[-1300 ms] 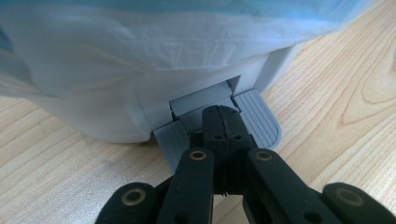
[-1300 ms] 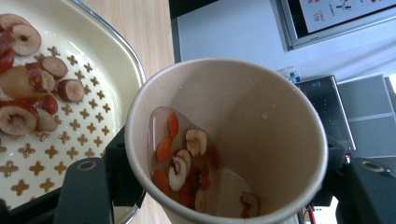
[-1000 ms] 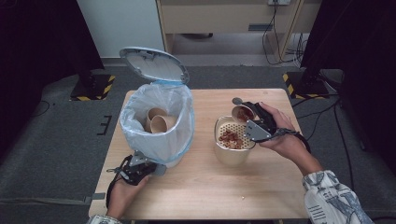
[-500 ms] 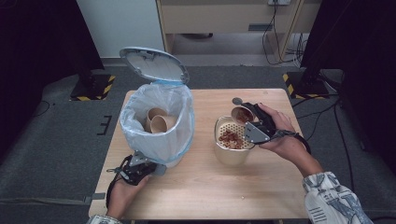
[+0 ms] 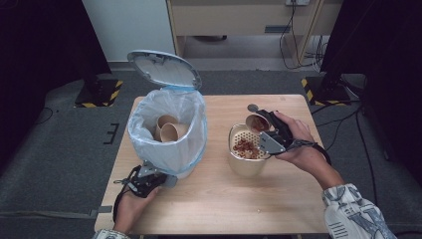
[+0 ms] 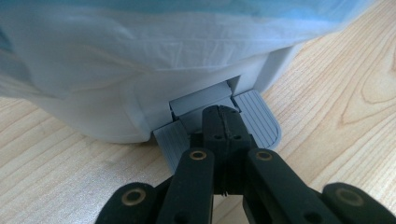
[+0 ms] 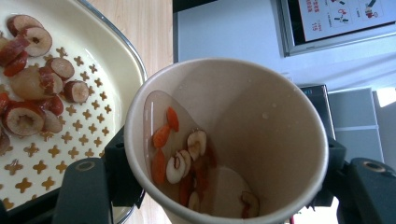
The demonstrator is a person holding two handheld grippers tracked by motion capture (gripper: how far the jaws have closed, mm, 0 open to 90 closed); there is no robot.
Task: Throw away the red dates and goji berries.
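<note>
A small white pedal bin point(image 5: 185, 149) with a blue-white liner stands on the table, lid point(image 5: 164, 68) up, with two paper cups point(image 5: 169, 130) inside. My left gripper point(image 5: 161, 178) is shut, its tips point(image 6: 223, 116) resting on the bin's grey pedal point(image 6: 259, 122). My right gripper point(image 5: 266, 125) is shut on a paper cup point(image 5: 257, 122), held tilted over a cream strainer pot point(image 5: 244, 167). The cup point(image 7: 261, 116) holds a little liquid with date slices and red berries. More date slices lie on the strainer's perforated insert point(image 7: 98, 93).
The wooden table point(image 5: 234, 204) has bare room at the front middle and front right. Its back edge borders grey floor. Dark stands with yellow-black feet point(image 5: 318, 87) sit beyond the table on both sides.
</note>
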